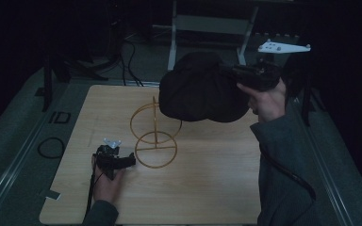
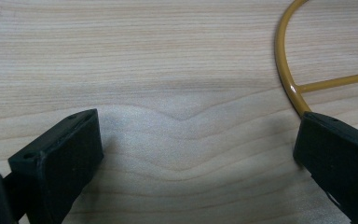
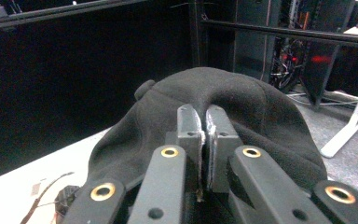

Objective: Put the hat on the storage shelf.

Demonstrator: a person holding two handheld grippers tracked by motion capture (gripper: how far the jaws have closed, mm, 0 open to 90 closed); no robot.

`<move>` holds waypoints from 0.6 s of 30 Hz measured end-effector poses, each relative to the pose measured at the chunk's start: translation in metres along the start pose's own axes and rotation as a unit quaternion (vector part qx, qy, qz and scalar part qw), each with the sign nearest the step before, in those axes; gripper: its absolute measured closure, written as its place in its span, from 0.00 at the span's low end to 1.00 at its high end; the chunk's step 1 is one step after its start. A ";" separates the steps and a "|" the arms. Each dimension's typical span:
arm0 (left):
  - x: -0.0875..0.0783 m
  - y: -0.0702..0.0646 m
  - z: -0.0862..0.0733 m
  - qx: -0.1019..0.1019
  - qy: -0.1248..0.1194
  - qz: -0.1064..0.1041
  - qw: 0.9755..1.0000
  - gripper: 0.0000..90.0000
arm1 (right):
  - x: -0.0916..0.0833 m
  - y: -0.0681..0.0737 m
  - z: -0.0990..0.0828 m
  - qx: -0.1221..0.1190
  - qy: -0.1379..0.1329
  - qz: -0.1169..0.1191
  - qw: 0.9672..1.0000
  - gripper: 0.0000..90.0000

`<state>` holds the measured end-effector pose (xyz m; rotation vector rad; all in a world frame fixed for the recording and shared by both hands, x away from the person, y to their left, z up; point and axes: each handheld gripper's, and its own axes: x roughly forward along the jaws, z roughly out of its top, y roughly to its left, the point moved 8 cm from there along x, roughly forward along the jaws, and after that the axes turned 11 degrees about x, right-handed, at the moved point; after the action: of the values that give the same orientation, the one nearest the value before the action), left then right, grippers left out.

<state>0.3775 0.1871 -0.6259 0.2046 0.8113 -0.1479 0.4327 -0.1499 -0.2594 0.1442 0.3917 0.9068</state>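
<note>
The right tool [image 1: 233, 75] pinches a black hat [image 1: 198, 89] aloft beside the wire stand [image 1: 154, 133]; the left tool [image 1: 122, 162] rests open on the counter [image 1: 207, 179]. Next move, likely: lowering the hat onto the stand's top ring.

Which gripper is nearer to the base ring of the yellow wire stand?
Left. The left gripper rests on the table beside the stand's base ring; the right gripper holds the black hat up above the stand.
</note>
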 end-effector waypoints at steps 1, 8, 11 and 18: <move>0.000 0.000 0.000 0.000 0.000 0.000 1.000 0.01 | 0.000 0.000 0.000 0.000 0.000 0.000 1.000 0.96; 0.000 0.000 0.000 0.000 0.000 0.000 1.000 0.01 | 0.004 0.009 0.004 -0.001 -0.002 0.010 1.000 0.96; 0.000 0.000 0.000 0.000 0.000 0.000 1.000 0.01 | 0.007 0.014 0.007 -0.003 -0.003 0.016 1.000 0.96; 0.000 0.000 0.000 -0.001 0.000 0.000 1.000 0.01 | 0.020 0.029 0.008 -0.009 0.002 0.031 0.999 0.96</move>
<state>0.3775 0.1870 -0.6259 0.2035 0.8107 -0.1468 0.4255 -0.1162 -0.2488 0.1392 0.3840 0.9721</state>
